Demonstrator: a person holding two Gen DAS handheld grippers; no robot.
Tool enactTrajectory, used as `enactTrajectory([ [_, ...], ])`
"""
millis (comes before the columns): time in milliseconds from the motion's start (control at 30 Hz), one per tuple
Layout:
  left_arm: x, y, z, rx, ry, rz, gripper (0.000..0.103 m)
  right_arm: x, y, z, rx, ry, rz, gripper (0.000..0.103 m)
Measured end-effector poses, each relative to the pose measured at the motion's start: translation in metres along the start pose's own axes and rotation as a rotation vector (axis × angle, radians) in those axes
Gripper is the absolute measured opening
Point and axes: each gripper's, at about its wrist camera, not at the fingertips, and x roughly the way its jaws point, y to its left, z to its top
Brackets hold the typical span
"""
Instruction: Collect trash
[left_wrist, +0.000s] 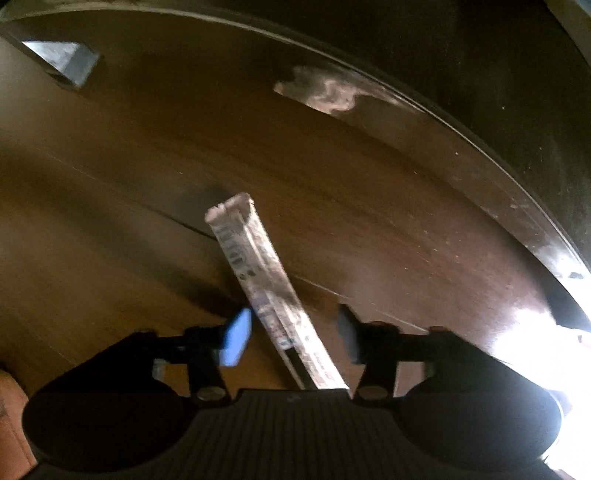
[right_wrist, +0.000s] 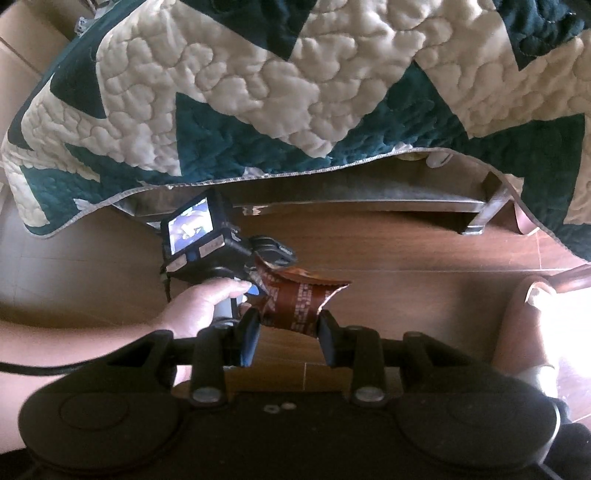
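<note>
Brown wrapper (right_wrist: 299, 306) — teal-and-cream quilt (right_wrist: 258, 92)

Right gripper (right_wrist: 288, 334): I see a matte black plastic body, two round domed housings, two silver screws at the finger pivots, two small washers between them.
Left gripper (left_wrist: 291, 334): same black build from my feed, ribbed centre plate, blue pad on one finger (left_wrist: 234, 341).
Left hand (right_wrist: 201, 304): bare forearm, no sleeve; a black cable trails beneath it.
</note>
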Motion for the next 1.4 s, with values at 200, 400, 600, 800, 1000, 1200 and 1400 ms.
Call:
enactTrajectory([
  [200,-0.004,0.010,-0.004,0.009,-0.007,-0.021,0.024,0.004,0.000,-0.002,-0.008,-0.004,-0.039,0.033],
  [400,-0.029,0.015,-0.018,0.078,-0.017,-0.009,0.024,0.010,-0.001,-0.004,-0.029,-0.002,-0.090,0.033],
  [600,-0.088,0.017,-0.050,0.173,-0.054,-0.006,0.024,-0.007,-0.003,0.001,0.020,-0.044,-0.067,0.033],
  [800,-0.163,0.007,-0.073,0.262,-0.118,-0.030,0.024,-0.051,0.009,-0.004,0.022,-0.122,-0.043,0.033],
  [1000,-0.256,-0.004,-0.091,0.311,-0.229,-0.111,0.024,-0.116,0.025,-0.018,-0.015,-0.216,-0.047,0.033],
  [1200,-0.361,-0.025,-0.122,0.412,-0.368,-0.226,0.024,-0.209,0.029,-0.037,-0.046,-0.352,-0.069,0.033],
  [1400,-0.450,-0.053,-0.170,0.561,-0.488,-0.313,0.024,-0.302,0.024,-0.064,-0.063,-0.478,-0.106,0.033],
])
